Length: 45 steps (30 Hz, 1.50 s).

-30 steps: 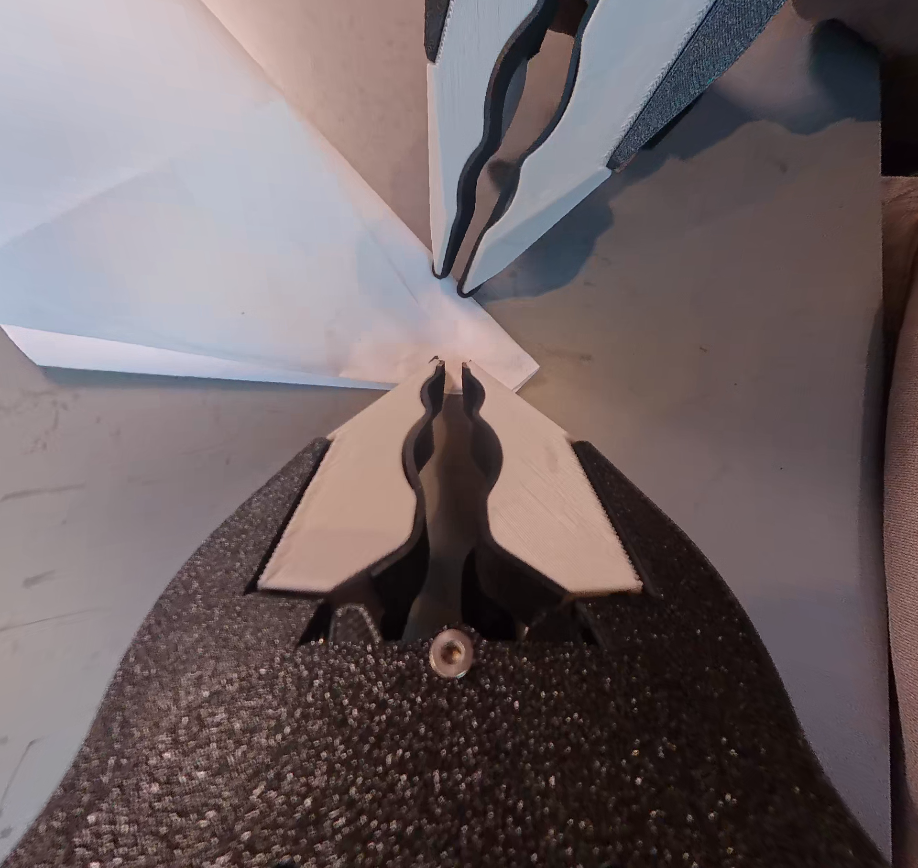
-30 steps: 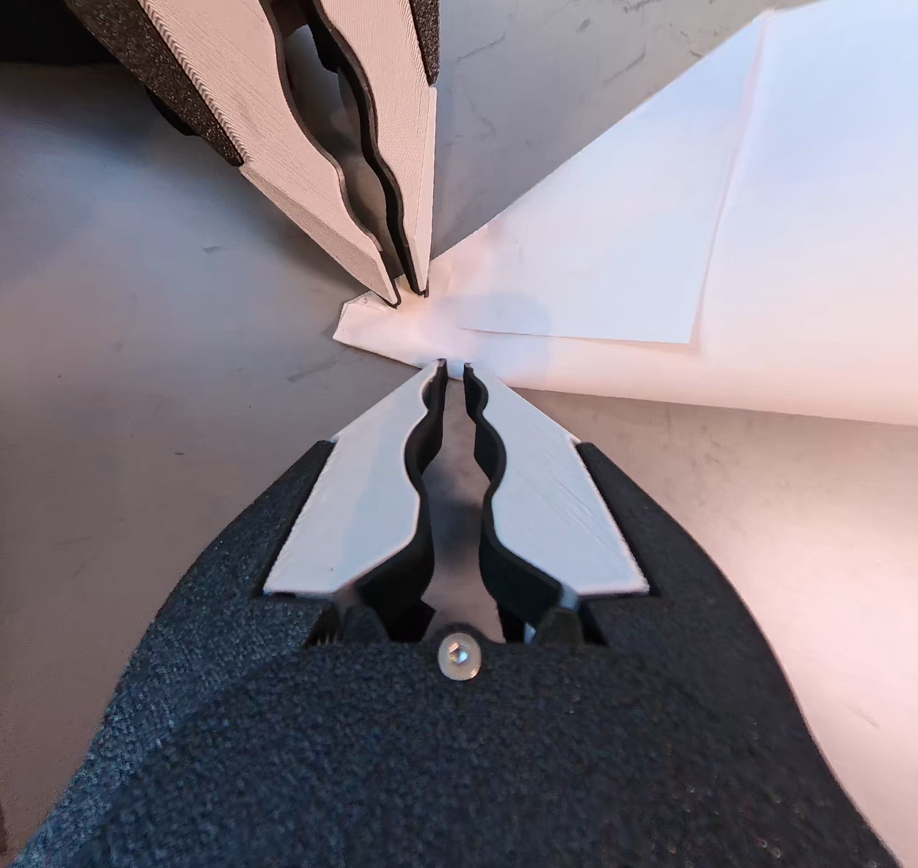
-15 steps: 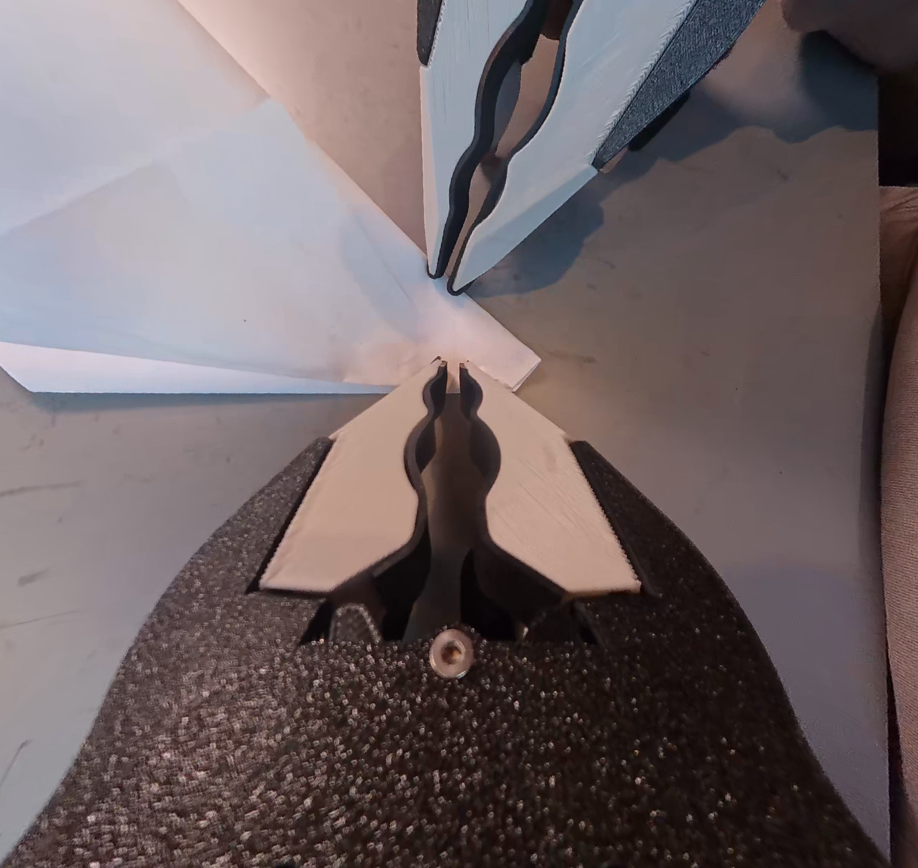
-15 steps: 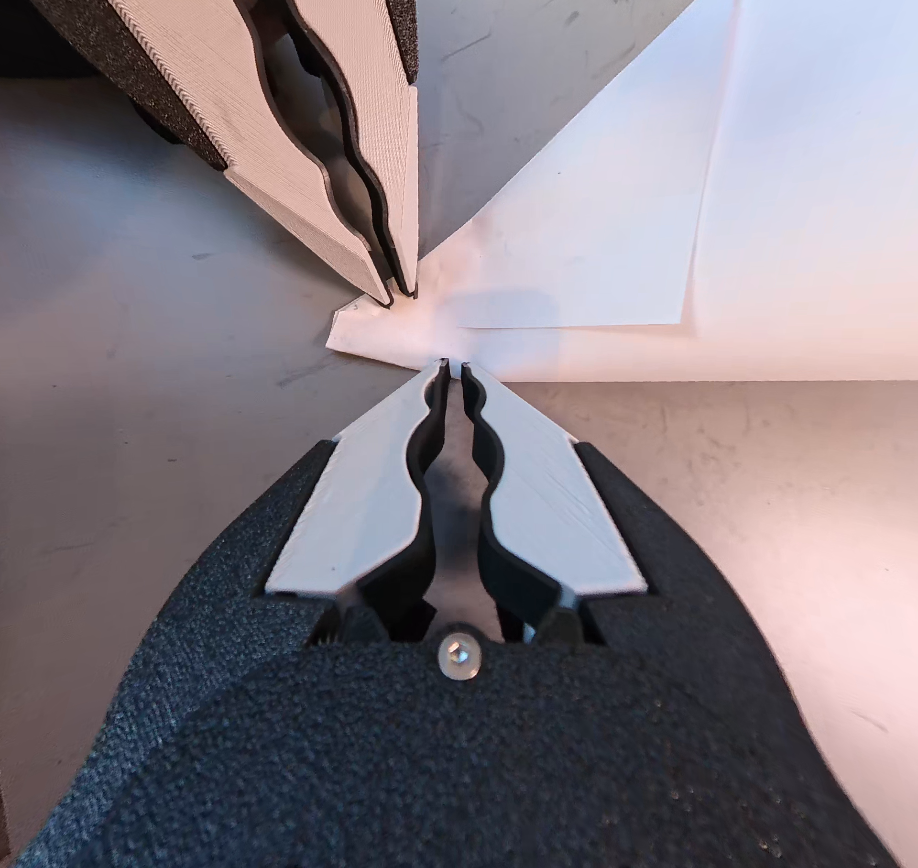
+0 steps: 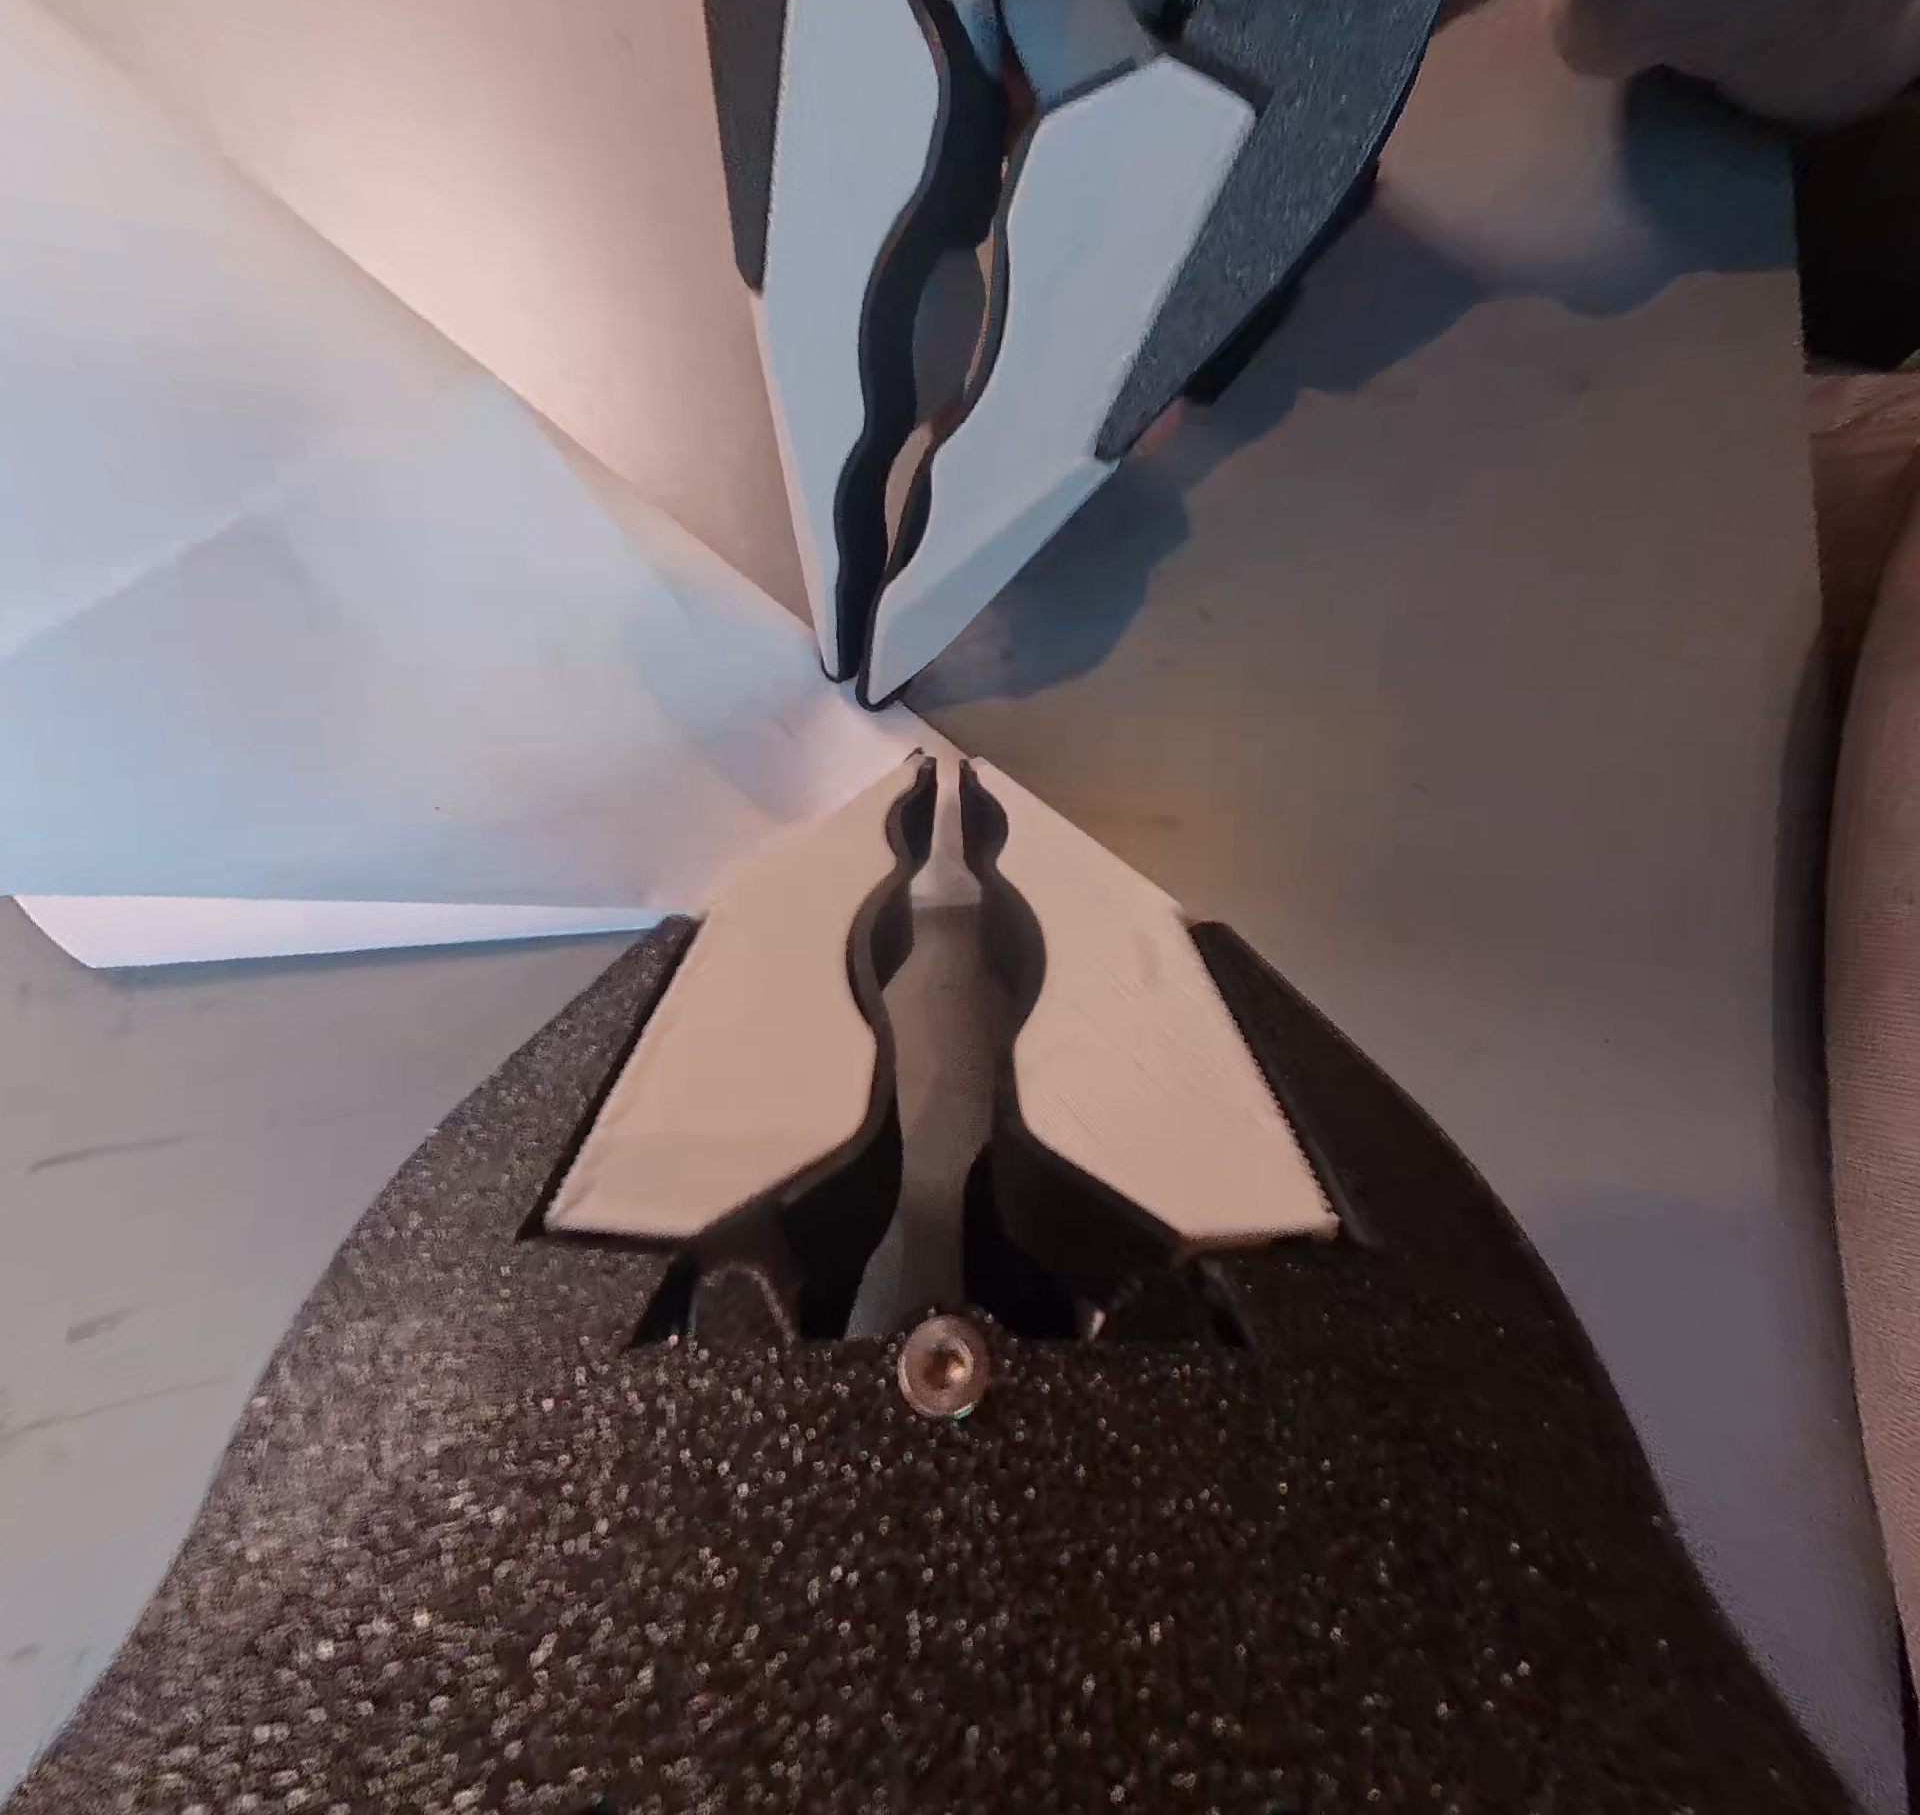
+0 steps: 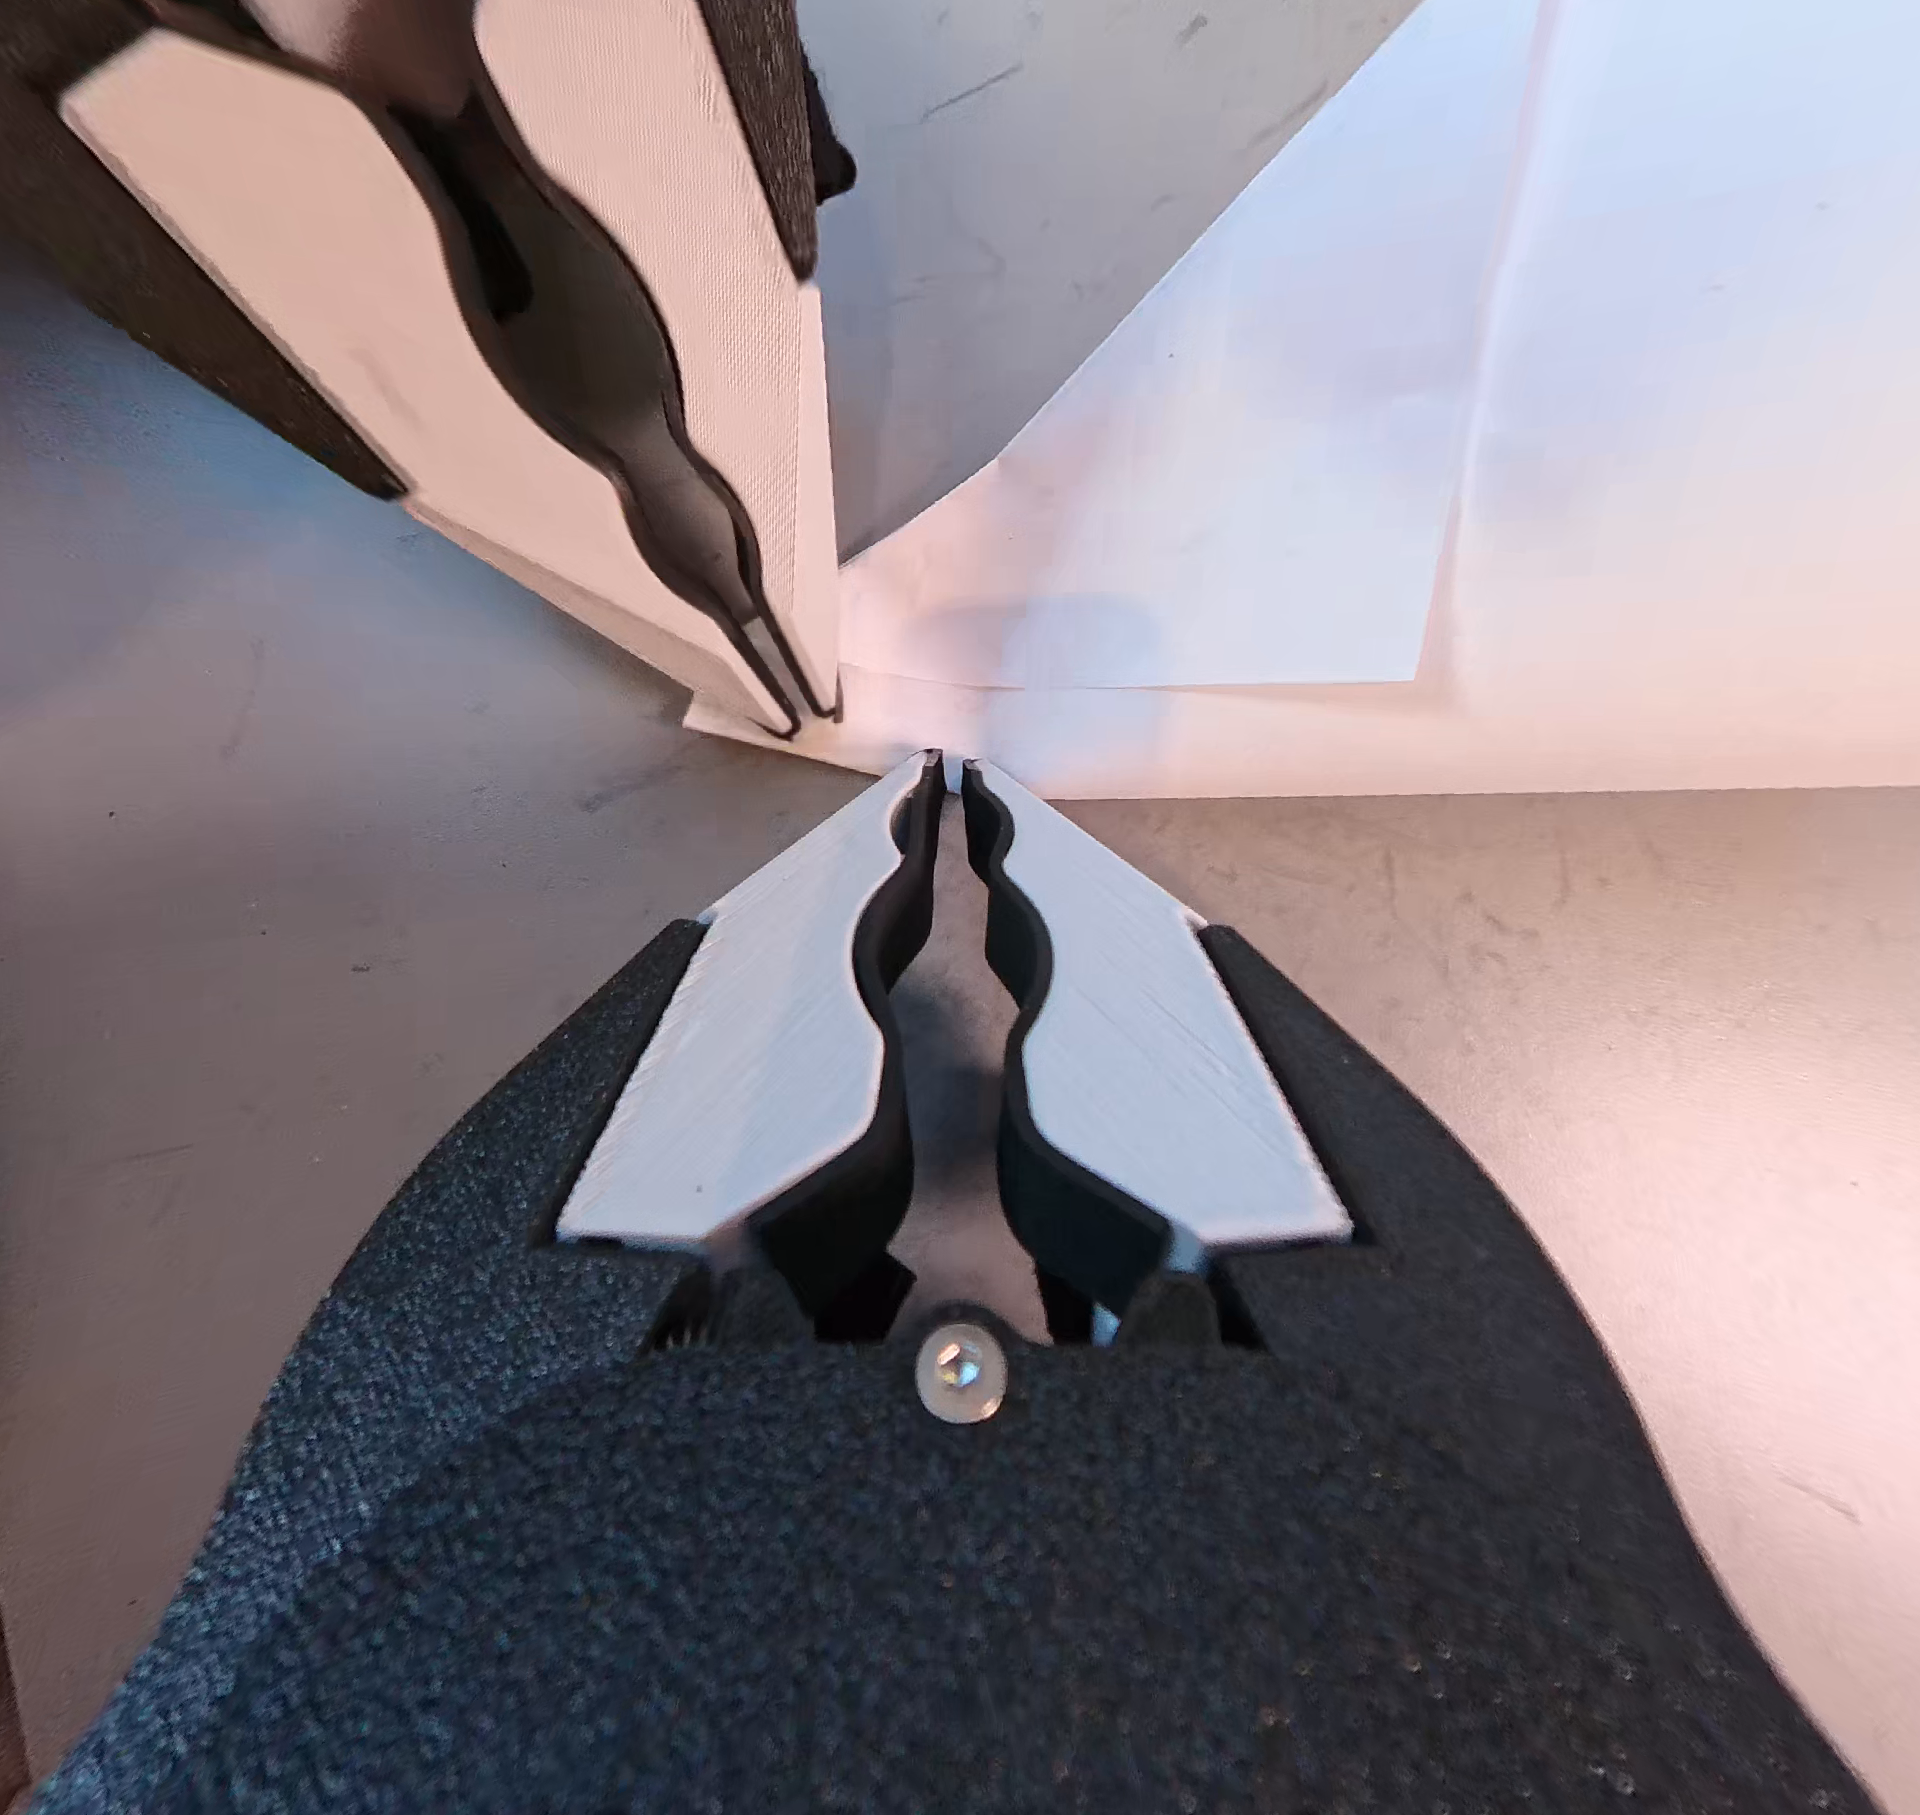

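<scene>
Grey, scuffed tabletop (image 6: 1455, 1038) lay under folded white paper (image 6: 1558, 363) filling the upper right. My right gripper (image 6: 943, 766) and left gripper (image 5: 938, 773), both nearly closed, pressed its pointed corner at frame centre.

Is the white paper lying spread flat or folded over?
Folded: the white paper shows a flap edge layered over the sheet beneath, tapering to a point between both grippers.

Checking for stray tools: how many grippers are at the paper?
2: left gripper at the white paper's tip, right gripper facing it there; none seem hidden.
</scene>
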Each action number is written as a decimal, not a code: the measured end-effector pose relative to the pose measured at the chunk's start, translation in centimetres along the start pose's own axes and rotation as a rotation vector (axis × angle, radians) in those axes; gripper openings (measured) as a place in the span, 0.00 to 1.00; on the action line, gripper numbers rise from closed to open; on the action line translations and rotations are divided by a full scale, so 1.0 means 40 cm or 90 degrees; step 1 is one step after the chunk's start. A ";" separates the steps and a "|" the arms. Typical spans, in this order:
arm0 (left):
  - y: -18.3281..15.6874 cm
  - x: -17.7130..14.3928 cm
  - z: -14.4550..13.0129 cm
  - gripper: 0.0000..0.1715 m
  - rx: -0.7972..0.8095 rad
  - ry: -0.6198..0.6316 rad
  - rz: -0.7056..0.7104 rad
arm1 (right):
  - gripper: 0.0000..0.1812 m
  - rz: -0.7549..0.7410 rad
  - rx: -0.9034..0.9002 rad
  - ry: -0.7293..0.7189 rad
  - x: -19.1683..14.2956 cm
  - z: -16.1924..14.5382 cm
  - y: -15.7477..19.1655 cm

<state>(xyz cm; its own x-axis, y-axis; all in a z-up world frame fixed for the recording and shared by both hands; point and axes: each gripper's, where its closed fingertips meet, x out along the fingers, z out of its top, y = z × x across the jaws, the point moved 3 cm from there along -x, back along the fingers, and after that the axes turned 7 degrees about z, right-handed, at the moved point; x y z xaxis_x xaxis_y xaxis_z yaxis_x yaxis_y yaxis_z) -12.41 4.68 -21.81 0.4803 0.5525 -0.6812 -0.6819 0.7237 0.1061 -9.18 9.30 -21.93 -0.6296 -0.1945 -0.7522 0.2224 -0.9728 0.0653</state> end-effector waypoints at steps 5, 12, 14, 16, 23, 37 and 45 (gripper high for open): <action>-0.005 0.007 -0.011 0.00 -0.005 0.023 0.003 | 0.01 0.016 -0.008 -0.005 -0.001 -0.001 -0.002; -0.007 0.005 -0.013 0.00 -0.012 0.021 0.000 | 0.00 0.074 -0.087 -0.017 -0.015 -0.014 -0.039; -0.009 0.004 -0.014 0.00 -0.013 0.018 -0.007 | 0.01 0.081 -0.095 -0.010 -0.016 -0.013 -0.053; -0.009 0.004 -0.014 0.00 -0.018 0.017 -0.011 | 0.00 0.118 -0.114 0.001 -0.018 -0.012 -0.043; -0.008 0.003 -0.014 0.00 -0.037 0.010 -0.029 | 0.00 0.144 -0.152 0.006 -0.030 0.009 -0.035; -0.012 0.000 -0.013 0.00 -0.041 0.008 -0.043 | 0.00 0.276 -0.079 0.074 0.013 0.017 -0.069; -0.019 -0.003 -0.013 0.00 -0.040 0.010 -0.055 | 0.00 0.395 -0.097 0.144 0.018 0.028 -0.096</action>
<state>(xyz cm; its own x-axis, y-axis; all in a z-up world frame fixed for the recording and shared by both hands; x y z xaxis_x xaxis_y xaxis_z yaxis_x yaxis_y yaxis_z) -12.26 3.84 -22.18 0.5305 0.4829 -0.6967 -0.6718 0.7407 0.0019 -11.33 12.76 -22.00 -0.1834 -0.6637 -0.7251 0.6048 -0.6577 0.4491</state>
